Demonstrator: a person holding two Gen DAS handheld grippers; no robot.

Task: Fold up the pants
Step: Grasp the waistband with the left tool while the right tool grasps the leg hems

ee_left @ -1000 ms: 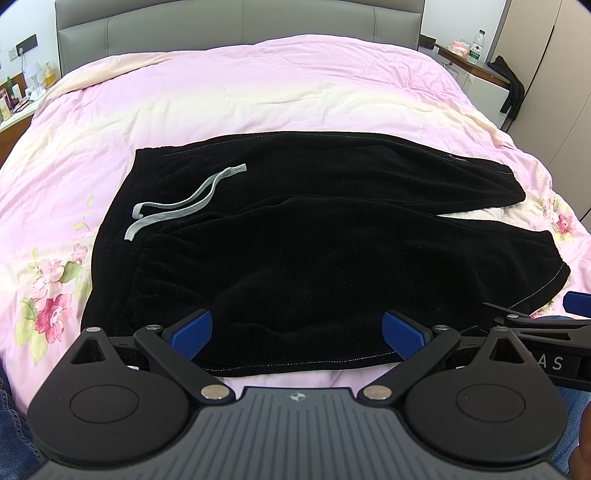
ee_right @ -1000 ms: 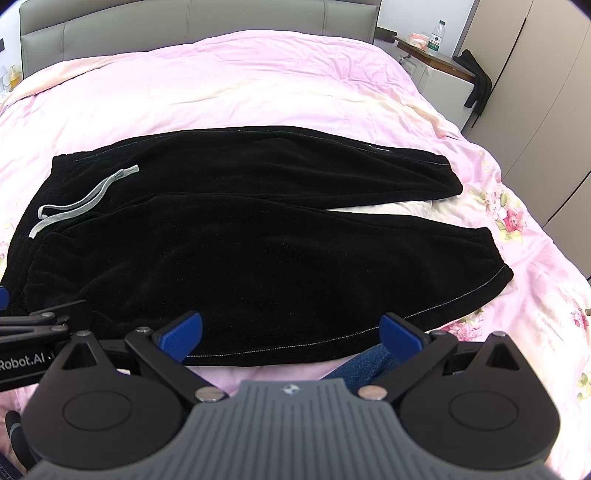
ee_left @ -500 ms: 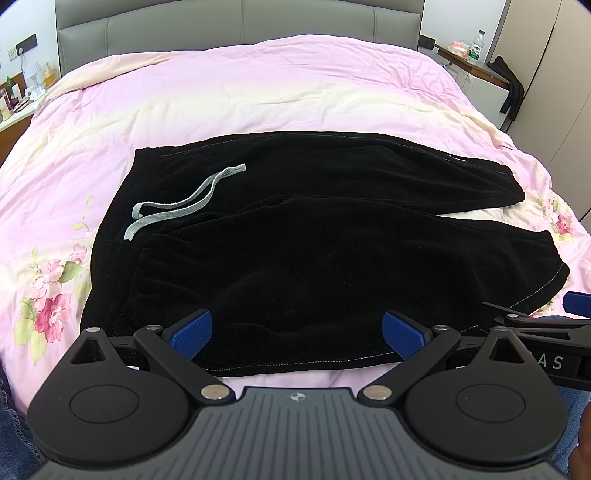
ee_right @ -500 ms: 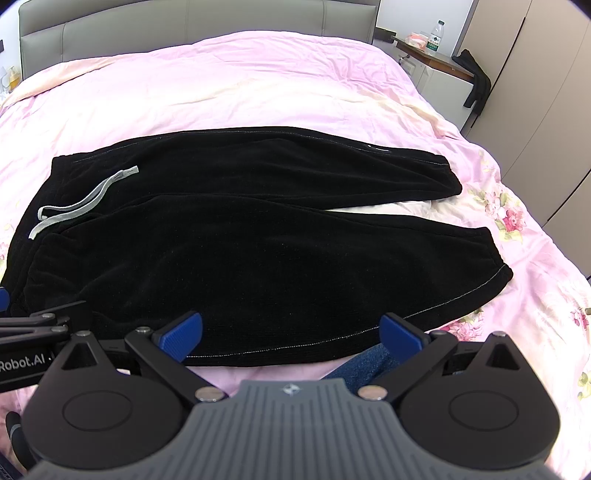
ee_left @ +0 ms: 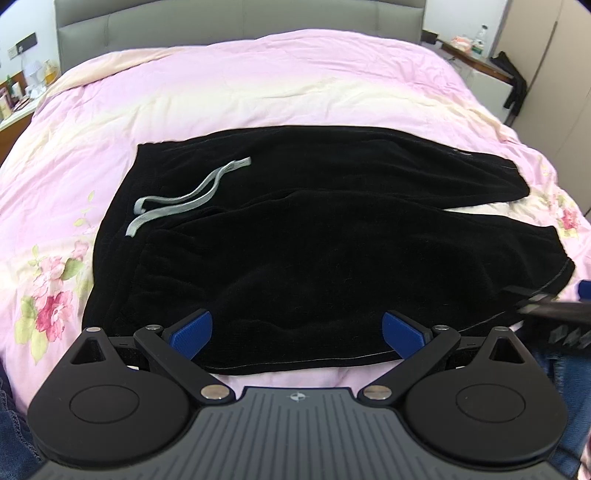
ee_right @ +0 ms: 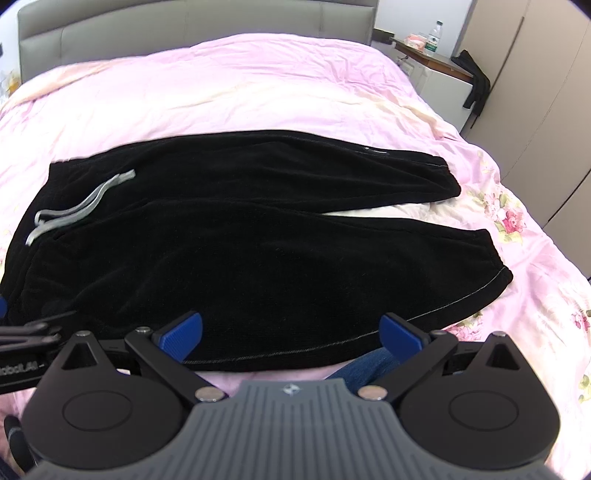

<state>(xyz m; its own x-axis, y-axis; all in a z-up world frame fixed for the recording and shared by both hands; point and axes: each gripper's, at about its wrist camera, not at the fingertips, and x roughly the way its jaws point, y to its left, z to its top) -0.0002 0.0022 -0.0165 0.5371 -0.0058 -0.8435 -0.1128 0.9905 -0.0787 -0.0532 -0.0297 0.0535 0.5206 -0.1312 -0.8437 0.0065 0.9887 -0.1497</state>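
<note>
Pants [ee_left: 314, 251] flat on bed [ee_left: 258, 92], no fold yet; left gripper [ee_left: 297, 330] and right gripper [ee_right: 290, 330] fingers spread wide, empty

We see a pink floral duvet [ee_left: 258, 92] spread across the bed; behind it stands a grey padded headboard [ee_left: 236, 18]; at right, a nightstand [ee_right: 439, 74] carries a plastic bottle [ee_right: 431, 38].

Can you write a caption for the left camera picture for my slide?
Open left claw hovers at the near edge of black pants spread flat on a pink bed.
</note>
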